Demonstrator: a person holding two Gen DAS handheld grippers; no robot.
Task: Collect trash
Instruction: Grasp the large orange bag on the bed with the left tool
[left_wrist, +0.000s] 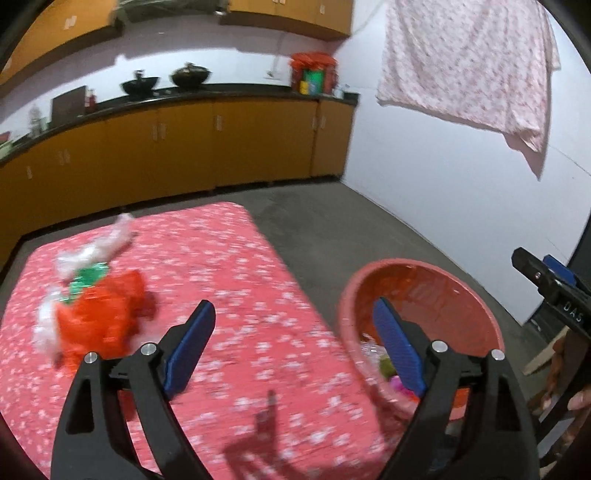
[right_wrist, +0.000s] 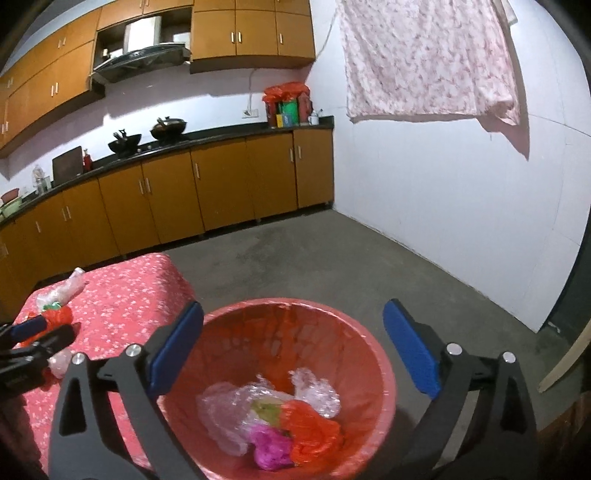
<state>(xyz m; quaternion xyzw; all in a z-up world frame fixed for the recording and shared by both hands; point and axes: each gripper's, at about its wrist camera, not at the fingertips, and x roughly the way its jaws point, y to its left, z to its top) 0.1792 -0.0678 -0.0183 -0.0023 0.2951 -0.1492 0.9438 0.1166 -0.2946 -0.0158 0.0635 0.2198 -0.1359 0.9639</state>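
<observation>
Right now both grippers are empty w/ fingers spread wide apart. L gripper (left_wrist: 291, 325) hangs over the near-right part of the table (left_wrist: 229, 258), which has a red cloth w/ white flower print; its shadow falls on the cloth just below. Trash left on the table sits at the far-left side: an orange-red plastic bag (left_wrist: 103, 314) w/ a green scrap (left_wrist: 88, 278) and clear/white crumpled plastic (left_wrist: 96, 251) touching it, all bunched in one loose pile, blurred in the L view. R gripper (right_wrist: 291, 332) hovers directly above the red bin (right_wrist: 369, 354), which stands on the grey floor just beside the table's right edge. Inside the bin, at the bottom: clear crumpled plastic (right_wrist: 225, 410), an orange bag (right_wrist: 314, 432), a magenta piece (right_wrist: 269, 446) and smth greenish (right_wrist: 266, 408) btwn them, all touching. In the R view the L gripper shows at the far left edge near the table pile. In the L view the R gripper shows at the right edge, beyond the bin. Bkgd: orange kitchen cabinets (right_wrist: 221, 184) under a black counter w/ two dark woks (right_wrist: 147, 136), and a pink floral sheet (right_wrist: 424, 59) hanging on the white wall.
</observation>
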